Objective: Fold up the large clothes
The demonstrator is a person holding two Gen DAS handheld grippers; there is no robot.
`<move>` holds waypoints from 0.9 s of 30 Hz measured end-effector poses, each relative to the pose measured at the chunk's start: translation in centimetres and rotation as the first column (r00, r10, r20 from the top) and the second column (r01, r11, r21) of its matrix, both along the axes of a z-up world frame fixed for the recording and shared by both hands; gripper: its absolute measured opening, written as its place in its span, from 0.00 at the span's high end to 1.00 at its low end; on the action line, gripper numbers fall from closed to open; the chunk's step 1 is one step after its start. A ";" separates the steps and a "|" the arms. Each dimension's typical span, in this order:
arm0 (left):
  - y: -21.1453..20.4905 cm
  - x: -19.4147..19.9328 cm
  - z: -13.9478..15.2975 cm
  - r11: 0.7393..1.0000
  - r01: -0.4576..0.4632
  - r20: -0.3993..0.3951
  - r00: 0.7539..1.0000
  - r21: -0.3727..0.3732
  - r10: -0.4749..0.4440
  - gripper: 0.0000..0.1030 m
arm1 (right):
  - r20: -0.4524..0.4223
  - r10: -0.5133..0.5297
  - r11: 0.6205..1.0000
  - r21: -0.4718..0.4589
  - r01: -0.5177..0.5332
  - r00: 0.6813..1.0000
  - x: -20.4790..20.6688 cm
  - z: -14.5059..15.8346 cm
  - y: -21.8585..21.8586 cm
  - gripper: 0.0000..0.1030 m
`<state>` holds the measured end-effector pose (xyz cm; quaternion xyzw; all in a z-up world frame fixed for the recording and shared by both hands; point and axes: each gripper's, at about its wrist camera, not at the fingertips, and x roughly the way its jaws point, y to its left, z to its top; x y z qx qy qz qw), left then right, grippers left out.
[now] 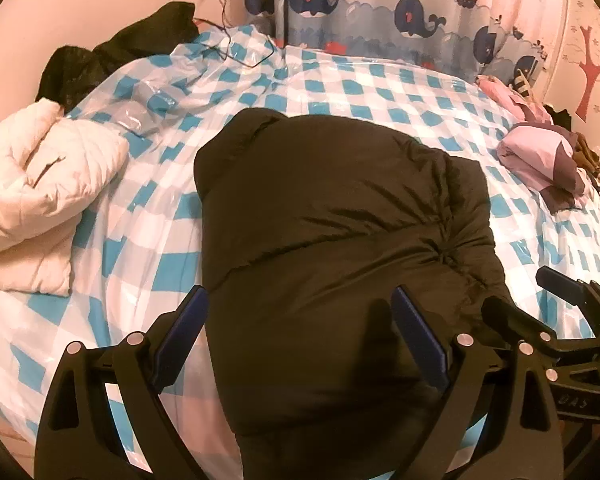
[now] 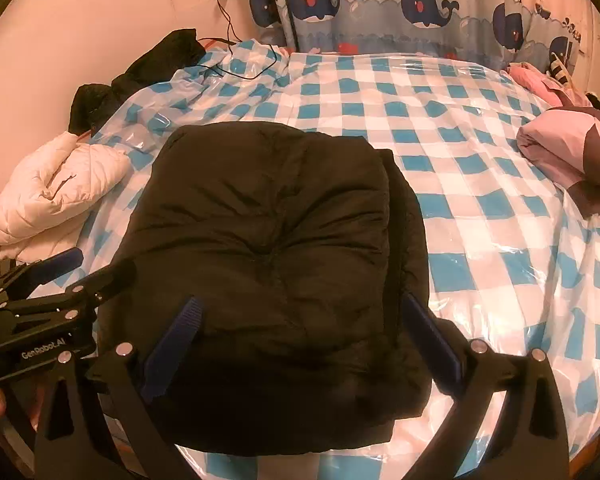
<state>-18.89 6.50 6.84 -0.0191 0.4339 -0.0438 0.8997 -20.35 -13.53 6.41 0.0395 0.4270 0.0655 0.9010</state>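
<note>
The jaws of both grippers are seen spread wide, with nothing pinched between them. The left gripper (image 1: 298,320) is held over the near left part of a folded black puffy padded jacket (image 1: 332,216), its blue-padded fingers (image 1: 418,332) straddling that edge. The right gripper (image 2: 304,332) is held just beside it, over the near middle of the same jacket (image 2: 268,240), and each gripper is caught at the edge of the other's view. The jacket is laid as a compact bundle on the near middle of a bed covered in a glossy blue-and-white checked sheet (image 2: 480,152). At the left edge of the bed a cream quilted padded jacket (image 2: 56,192) is seen, and farther back a crumpled black garment (image 2: 140,76). At the right a folded pink and purple garment (image 2: 568,148) is placed. Beyond the bed a whale-printed curtain (image 2: 400,4) is hung.
</note>
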 end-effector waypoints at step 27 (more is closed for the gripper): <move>0.8 0.3 0.5 0.999 -0.030 0.035 0.999 -0.026 0.031 0.08 | -0.019 -0.006 1.000 -0.009 0.006 1.000 0.1 0.0 0.5 0.07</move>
